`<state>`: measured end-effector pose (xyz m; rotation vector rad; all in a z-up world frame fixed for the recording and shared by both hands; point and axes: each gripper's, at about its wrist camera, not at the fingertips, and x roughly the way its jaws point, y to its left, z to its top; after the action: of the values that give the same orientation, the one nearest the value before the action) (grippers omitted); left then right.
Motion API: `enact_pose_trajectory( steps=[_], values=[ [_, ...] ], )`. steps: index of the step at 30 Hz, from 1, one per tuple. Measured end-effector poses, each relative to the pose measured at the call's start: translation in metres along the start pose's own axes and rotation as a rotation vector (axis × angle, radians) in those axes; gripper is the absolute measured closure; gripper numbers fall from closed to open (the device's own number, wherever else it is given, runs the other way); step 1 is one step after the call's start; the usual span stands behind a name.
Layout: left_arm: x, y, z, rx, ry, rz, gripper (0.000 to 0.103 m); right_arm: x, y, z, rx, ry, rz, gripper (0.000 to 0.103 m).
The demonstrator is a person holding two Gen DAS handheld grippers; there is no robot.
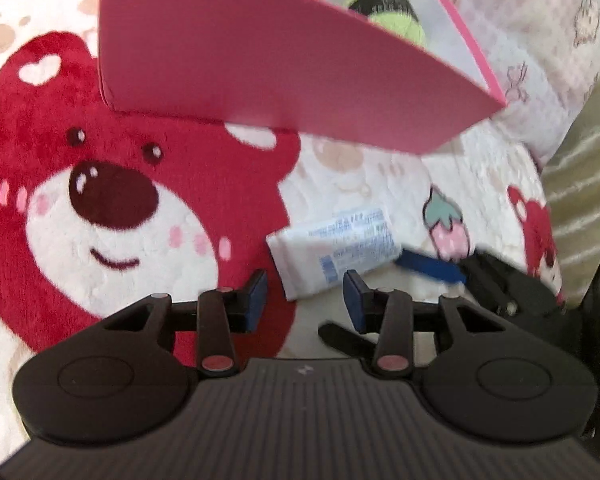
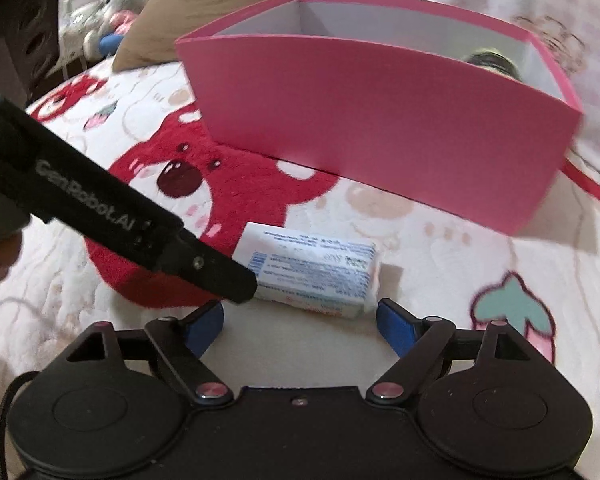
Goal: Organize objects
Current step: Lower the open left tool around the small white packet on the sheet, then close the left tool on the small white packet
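Left claw (image 1: 305,300): narrow gap, nothing gripped
Right claw (image 2: 300,326): wide apart, empty
White packet (image 2: 314,276): on blanket (image 2: 460,248), just beyond both claws
Pink box (image 2: 380,120): far side

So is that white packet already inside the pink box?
No, the white packet lies on the blanket in front of the pink box.

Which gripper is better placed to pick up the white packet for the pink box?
Right. The right gripper is open wide, with the white packet just ahead and centred. The left gripper is narrower and offset from it.
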<state>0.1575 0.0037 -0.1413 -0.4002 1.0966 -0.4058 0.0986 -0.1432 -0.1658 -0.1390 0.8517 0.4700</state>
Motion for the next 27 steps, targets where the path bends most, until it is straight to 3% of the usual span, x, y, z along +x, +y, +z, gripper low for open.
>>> enact_pose_trajectory(
  steps=[8, 12, 16, 22, 27],
  values=[
    [0.004, 0.018, 0.004, -0.101, -0.057, -0.075, 0.066, 0.004, -0.001, 0.002, 0.058, -0.012, 0.008, 0.014],
    [0.009, 0.027, -0.001, -0.165, -0.066, -0.109, 0.074, 0.015, -0.004, 0.006, 0.118, 0.003, 0.016, 0.009],
    [0.013, 0.026, -0.005, -0.142, -0.074, -0.088, 0.076, 0.015, -0.006, 0.004, 0.145, -0.017, 0.023, 0.009],
    [0.016, 0.022, -0.005, -0.126, -0.073, -0.087, 0.076, 0.02, 0.002, 0.008, 0.113, -0.012, -0.034, 0.009],
    [0.016, 0.016, -0.007, -0.118, -0.052, -0.101, 0.076, 0.019, 0.005, 0.005, 0.097, -0.031, -0.073, 0.018]
  ],
)
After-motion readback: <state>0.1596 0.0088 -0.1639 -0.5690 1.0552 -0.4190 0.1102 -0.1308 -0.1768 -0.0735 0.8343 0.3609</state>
